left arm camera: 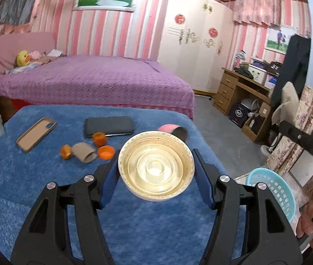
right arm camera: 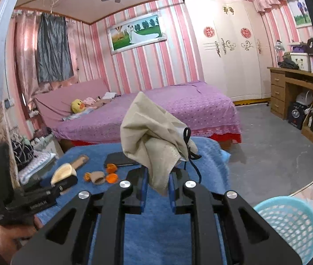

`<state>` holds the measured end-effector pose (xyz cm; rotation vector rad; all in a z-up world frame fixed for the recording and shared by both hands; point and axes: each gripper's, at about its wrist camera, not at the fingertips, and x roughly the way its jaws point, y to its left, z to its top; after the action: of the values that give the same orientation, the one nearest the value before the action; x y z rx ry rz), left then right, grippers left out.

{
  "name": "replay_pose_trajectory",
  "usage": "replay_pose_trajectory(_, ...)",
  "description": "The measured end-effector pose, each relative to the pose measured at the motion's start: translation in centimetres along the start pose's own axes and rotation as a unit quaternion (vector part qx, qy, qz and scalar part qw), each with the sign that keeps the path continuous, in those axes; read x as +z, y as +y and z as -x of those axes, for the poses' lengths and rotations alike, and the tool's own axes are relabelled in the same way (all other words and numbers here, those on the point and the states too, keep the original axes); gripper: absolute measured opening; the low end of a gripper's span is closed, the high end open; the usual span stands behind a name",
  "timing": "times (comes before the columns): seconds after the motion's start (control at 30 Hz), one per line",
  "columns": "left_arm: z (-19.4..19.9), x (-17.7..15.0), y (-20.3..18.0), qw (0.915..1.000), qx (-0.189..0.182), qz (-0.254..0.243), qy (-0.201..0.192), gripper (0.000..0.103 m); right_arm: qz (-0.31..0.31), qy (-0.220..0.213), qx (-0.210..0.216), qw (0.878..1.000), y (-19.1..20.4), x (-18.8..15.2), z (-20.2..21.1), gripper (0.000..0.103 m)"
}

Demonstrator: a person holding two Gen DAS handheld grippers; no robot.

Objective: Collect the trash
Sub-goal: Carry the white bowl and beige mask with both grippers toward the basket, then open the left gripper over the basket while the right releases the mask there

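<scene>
My left gripper [left arm camera: 156,172] is shut on a round cream plastic lid [left arm camera: 156,165] and holds it above the blue table cover [left arm camera: 46,187]. My right gripper [right arm camera: 158,190] is shut on a crumpled beige face mask [right arm camera: 154,139] with a black strap, held above the table. The lid in the left gripper also shows in the right wrist view [right arm camera: 62,173]. On the table lie three orange caps [left arm camera: 105,152], a cardboard tube [left arm camera: 83,152] and a pink roll [left arm camera: 174,131]. A light blue basket [right arm camera: 288,225] stands on the floor at the right.
A beige phone case [left arm camera: 36,133] and a dark phone [left arm camera: 109,126] lie on the table's far side. A purple bed [left arm camera: 94,81] stands behind the table. A wooden desk [left arm camera: 240,92] and a white wardrobe [left arm camera: 191,44] stand at the right.
</scene>
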<state>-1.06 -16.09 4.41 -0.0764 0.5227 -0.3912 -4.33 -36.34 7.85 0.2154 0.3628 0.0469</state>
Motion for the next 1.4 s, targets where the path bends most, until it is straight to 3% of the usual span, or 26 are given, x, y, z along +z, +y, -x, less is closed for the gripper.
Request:
replay_pose_trajectory(0.27,-0.5,1.2,-7.1,0.9987,-0.039,-0.033,-0.007,0.061,-0.028,-0.013,-0.063,0.998,-6.2,0.6,3.5,0.016)
replay_pose_trajectory(0.47,-2.0,0.8,-12.8,0.9948,-0.091,-0.046,0.005,0.061,-0.043,-0.007,-0.130,0.991,-11.1,0.6,6.3,0.016)
replay_pose_trajectory(0.9,-7.3,-3.9,-25.4,0.9736,-0.194,-0.089,0.080,0.061,-0.097,-0.020,-0.177,0.979,-16.9,0.4,8.2,0.019)
replay_pose_trajectory(0.97,-7.6,-4.4,-26.2,0.9706,-0.206,-0.093,0.083,0.068,-0.102,-0.021,-0.180,0.978,-17.4,0.5,8.3,0.019)
replay_pose_trajectory(1.03,-7.4,-4.6,-26.5,0.9709,-0.208,-0.094,0.075,0.084,-0.103,-0.020,-0.180,0.978,-17.6,0.3,8.5,0.019)
replay_pose_trajectory(1.1,-7.5,-4.3,-26.4,0.9722,-0.204,-0.091,0.069,0.085,-0.102,-0.019,-0.182,0.978,-17.7,0.2,8.5,0.020)
replay_pose_trajectory(1.17,-7.4,-3.9,-25.8,0.9738,-0.200,-0.086,0.065,0.085,-0.102,-0.019,-0.183,0.978,-17.8,0.1,8.6,0.022)
replay_pose_trajectory(1.2,-7.2,-3.6,-25.0,0.9760,-0.193,-0.081,0.060,0.085,-0.103,-0.020,-0.185,0.977,-17.8,0.1,8.5,0.030)
replay_pose_trajectory(1.23,-7.1,-3.2,-24.3,0.9775,-0.188,-0.077,0.056,0.085,-0.104,-0.018,-0.191,0.976,-17.7,0.0,8.5,0.054)
replay_pose_trajectory(1.27,-7.0,-2.9,-23.6,0.9790,-0.183,-0.073,0.051,0.085,-0.101,-0.019,-0.199,0.975,-17.6,-0.1,8.4,0.066)
replay_pose_trajectory(1.3,-6.7,-2.5,-22.6,0.9811,-0.176,-0.067,0.046,0.085,-0.098,-0.019,-0.202,0.974,-17.4,-0.1,8.3,0.071)
replay_pose_trajectory(1.4,-5.3,-1.7,-18.8,0.9888,-0.136,-0.060,0.008,0.085,-0.097,-0.018,-0.199,0.975,-17.0,-0.1,8.0,0.071)
